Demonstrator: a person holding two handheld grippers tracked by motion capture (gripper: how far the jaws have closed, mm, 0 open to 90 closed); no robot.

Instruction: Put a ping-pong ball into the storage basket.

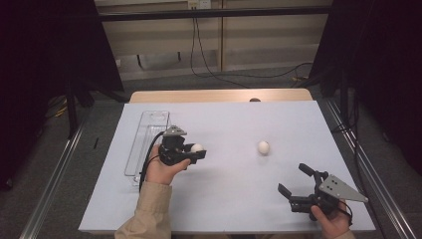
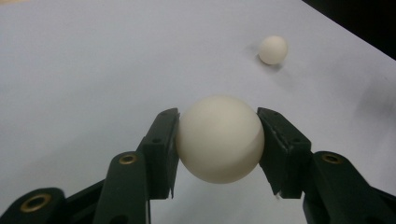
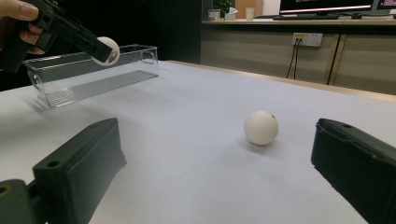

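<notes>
My left gripper (image 1: 198,149) is shut on a white ball (image 2: 219,138), which it holds above the white sheet just right of the clear tray (image 1: 135,149). The same held ball (image 3: 106,50) shows a red mark in the right gripper view. A second white ball (image 1: 263,147) (image 3: 261,127) (image 2: 273,49) lies on the sheet to the right of centre. My right gripper (image 1: 294,180) rests near the front right, open, with nothing between its jaws; the loose ball lies a way ahead of it.
The long clear plastic tray (image 3: 79,77) lies along the left side of the white sheet (image 1: 229,199). A wooden table edge (image 1: 219,95) runs at the back. Metal frame rails (image 1: 363,164) flank the table.
</notes>
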